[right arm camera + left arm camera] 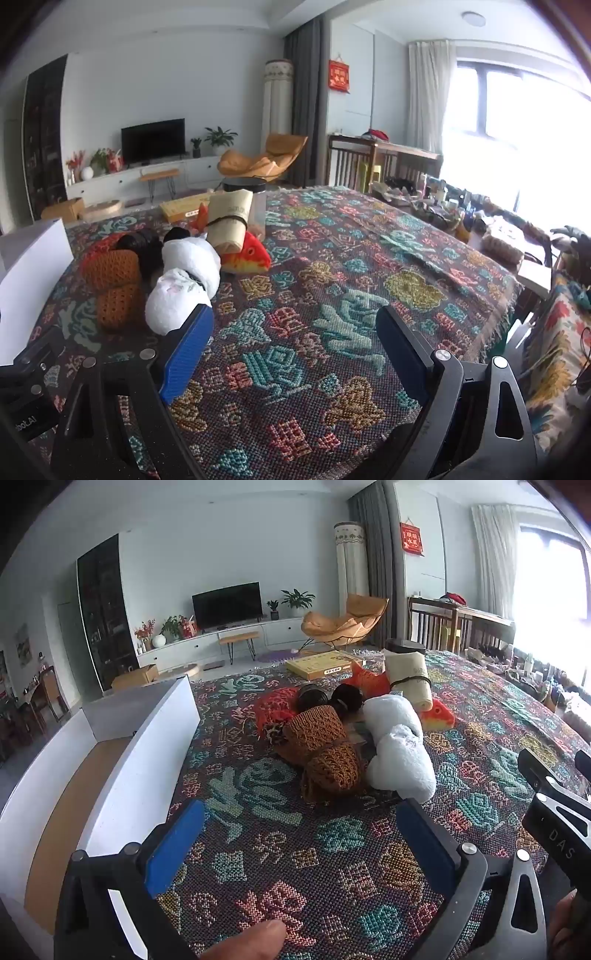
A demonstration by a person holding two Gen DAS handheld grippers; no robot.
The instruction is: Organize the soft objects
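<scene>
step: approach, nothing picked yet | left gripper and right gripper: jaws wide, empty | soft pile: frame centre | next: likely reach for white bundle

A heap of rolled socks, towels and a toy fish is gathered mid-table on the tablecloth. A box is set at the table's left edge. A flat carton lies behind the heap.
</scene>
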